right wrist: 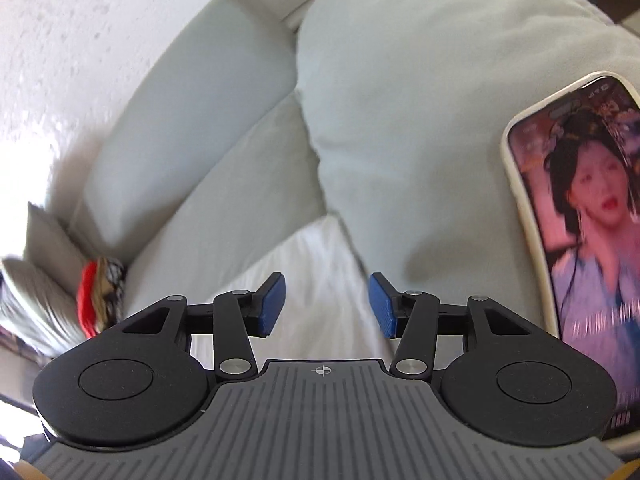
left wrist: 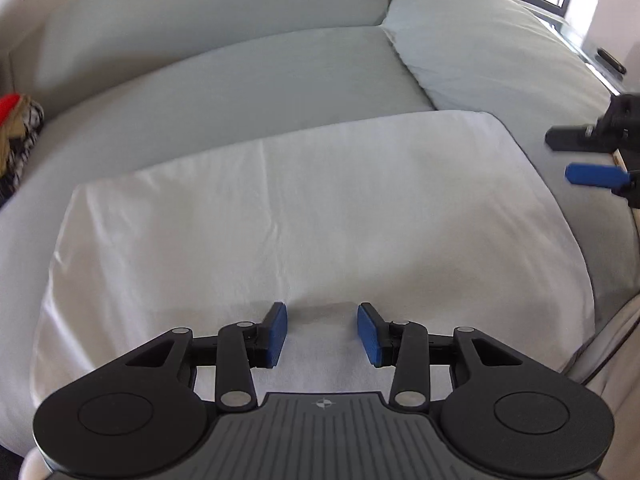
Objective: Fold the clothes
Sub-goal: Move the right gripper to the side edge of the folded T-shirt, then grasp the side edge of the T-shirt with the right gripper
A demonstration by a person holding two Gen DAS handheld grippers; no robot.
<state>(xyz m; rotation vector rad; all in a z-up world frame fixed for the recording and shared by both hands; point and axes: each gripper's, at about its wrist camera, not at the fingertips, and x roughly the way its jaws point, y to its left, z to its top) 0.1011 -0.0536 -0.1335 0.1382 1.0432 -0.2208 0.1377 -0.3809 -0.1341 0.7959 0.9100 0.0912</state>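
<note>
A white garment (left wrist: 304,216) lies folded flat in a rough rectangle on the pale grey sofa seat (left wrist: 240,80). My left gripper (left wrist: 322,334) is open and empty, low over the garment's near edge. My right gripper (right wrist: 327,306) is open and empty, above the garment's right end (right wrist: 312,264), next to the sofa cushion. It also shows at the right edge of the left wrist view (left wrist: 592,156), off the garment's right side.
A red and patterned bundle of cloth (left wrist: 16,136) sits in the sofa's left corner, also in the right wrist view (right wrist: 98,296). A large pillow (left wrist: 480,40) lies at the back right. A phone (right wrist: 580,220) with a lit screen leans at the right.
</note>
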